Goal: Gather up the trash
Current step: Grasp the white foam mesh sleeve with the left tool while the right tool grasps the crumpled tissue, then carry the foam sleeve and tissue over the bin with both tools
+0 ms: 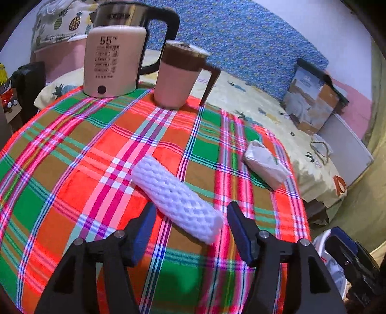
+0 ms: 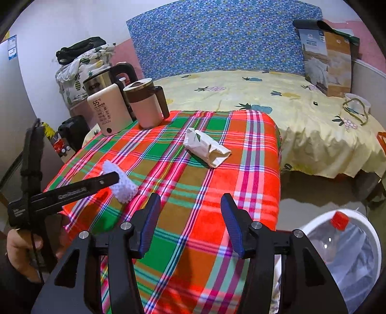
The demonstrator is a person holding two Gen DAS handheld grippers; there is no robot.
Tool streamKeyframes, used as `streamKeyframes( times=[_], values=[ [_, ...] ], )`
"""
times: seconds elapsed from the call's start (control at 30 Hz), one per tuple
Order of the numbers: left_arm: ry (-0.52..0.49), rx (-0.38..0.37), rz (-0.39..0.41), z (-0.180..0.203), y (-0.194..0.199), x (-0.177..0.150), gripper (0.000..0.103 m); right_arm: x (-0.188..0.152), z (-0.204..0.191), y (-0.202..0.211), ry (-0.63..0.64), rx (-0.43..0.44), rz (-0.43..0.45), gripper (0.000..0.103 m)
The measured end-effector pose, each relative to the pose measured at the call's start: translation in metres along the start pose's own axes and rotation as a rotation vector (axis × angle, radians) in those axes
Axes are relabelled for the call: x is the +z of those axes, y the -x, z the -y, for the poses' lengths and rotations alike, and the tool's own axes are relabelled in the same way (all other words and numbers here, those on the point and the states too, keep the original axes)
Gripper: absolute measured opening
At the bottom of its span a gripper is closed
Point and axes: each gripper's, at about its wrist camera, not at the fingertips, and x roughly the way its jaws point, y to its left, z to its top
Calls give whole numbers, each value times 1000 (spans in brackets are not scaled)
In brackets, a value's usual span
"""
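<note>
Your desk [image 1: 72, 169] wears a soft woven plaid cloth. The white foam net sleeve [image 1: 177, 199] looks spongy and knobbly, the paper wrapper [image 2: 207, 147] matt and creased. The kettle [image 1: 115, 17] shows brushed metal, its pink base [image 1: 113, 62] smooth plastic. Your tongs [image 1: 190, 231] carry ribbed blue pads.

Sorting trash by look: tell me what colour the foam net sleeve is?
White, the foam net sleeve shows best in the left wrist view.
</note>
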Motion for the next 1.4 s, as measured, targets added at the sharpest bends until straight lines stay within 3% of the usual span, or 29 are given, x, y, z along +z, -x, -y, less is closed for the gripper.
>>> streamKeyframes(
  times=[0.07, 0.17, 0.27, 0.33, 0.4, 0.67, 1.0, 1.07, 1.3, 1.4],
  values=[
    [-11, 38, -18, 1, -13, 2, 62, 4, 0, -5, 12, -7, -3, 54],
    [-42, 31, -41, -1, -27, 1, 59, 9, 2, -12, 28, -11, -9, 54],
    [-88, 8, -25, 1, -24, -3, 44, 15, 4, -18, 40, -21, -15, 54],
    [-122, -32, -29, 3, -18, -4, 29, 18, 5, -24, 47, -24, -20, 54],
    [-174, -49, -16, 8, -10, -8, 25, 21, 7, -29, 51, -27, -24, 54],
    [-248, -162, -14, 12, 6, -19, 23, 34, 13, -60, 75, -29, -48, 54],
    [-239, -172, -22, 3, 0, -20, 23, 48, 10, -101, 129, -50, -63, 53],
    [-234, -176, -25, 1, -2, -20, 23, 47, 7, -104, 140, -57, -70, 31],
    [-238, -178, -23, 2, -2, -21, 23, 46, 8, -86, 78, -21, -57, 10],
    [-240, -173, -20, 3, 1, -23, 23, 42, 6, -78, 67, -15, -48, 9]
  ],
)
